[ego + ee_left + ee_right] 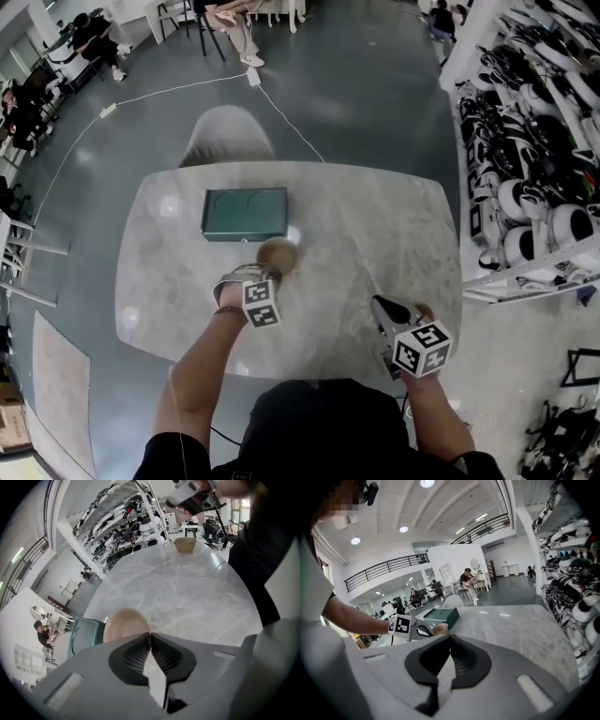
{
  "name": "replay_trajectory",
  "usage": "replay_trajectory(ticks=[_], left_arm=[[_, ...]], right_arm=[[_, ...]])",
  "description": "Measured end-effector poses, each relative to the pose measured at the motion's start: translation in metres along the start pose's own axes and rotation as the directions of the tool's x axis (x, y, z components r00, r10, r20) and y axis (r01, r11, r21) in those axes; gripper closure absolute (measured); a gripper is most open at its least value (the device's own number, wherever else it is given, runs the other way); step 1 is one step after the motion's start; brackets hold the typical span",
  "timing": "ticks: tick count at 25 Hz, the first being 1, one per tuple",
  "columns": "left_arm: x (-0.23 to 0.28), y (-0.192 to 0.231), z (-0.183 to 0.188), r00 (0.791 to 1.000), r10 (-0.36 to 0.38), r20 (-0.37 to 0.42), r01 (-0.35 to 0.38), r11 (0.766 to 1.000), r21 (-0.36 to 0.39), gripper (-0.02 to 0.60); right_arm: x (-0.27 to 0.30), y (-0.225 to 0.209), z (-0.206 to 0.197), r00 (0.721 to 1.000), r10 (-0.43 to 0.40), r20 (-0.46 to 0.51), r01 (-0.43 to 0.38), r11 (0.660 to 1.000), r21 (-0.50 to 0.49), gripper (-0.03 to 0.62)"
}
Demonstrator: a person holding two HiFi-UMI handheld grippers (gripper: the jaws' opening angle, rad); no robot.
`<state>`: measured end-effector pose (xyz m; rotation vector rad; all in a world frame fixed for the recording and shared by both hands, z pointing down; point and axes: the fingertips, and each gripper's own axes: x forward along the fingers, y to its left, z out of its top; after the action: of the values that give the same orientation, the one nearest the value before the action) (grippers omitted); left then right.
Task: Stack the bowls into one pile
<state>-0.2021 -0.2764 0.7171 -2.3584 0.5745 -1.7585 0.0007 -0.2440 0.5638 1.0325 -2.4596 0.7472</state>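
Note:
A brown bowl (pixel 278 255) sits near the middle of the marble table (pixel 375 234), just in front of a green box (pixel 244 214). My left gripper (pixel 251 272) points steeply down at the bowl's near edge. In the left gripper view its jaws (pixel 150 635) are shut on the rim of that bowl (pixel 123 626). A second tan bowl (pixel 185 544) stands upright farther along the table, below my right gripper (pixel 192 498). The right gripper (pixel 379 306) hovers at the table's near right, shut with nothing between its jaws (pixel 450 637).
A grey chair (pixel 225 136) stands behind the table's far edge. Shelves full of white and black gear (pixel 525 141) line the right side. Cables run across the floor (pixel 281 112). People sit at desks far left (pixel 28 94).

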Motion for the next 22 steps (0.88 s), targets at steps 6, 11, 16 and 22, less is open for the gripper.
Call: replay_trajectory(ticks=[6,11,16,22], left_arm=[[-0.029,0.0,0.002,0.998,0.039,0.049,-0.035,0.997,-0.071,0.561],[-0.064,-0.008,0.0,0.992,0.083,0.099,-0.068,0.987,-0.144,0.561],[-0.1,-0.02,-0.012,0.982,0.11,0.151,-0.079,0.978,-0.196,0.561],[-0.135,-0.027,-0.014,0.965,0.143,0.221,-0.081,0.96,-0.266,0.563]], right_arm=[[-0.006,0.019,0.003,1.0,0.002,0.015,-0.001,1.0,-0.018,0.592],[-0.015,0.045,0.004,0.999,-0.009,0.035,0.01,0.999,-0.039,0.592],[-0.025,0.076,0.005,0.998,-0.033,0.048,0.036,0.997,-0.063,0.592],[-0.04,0.096,0.002,0.996,-0.063,0.06,0.069,0.993,-0.095,0.592]])
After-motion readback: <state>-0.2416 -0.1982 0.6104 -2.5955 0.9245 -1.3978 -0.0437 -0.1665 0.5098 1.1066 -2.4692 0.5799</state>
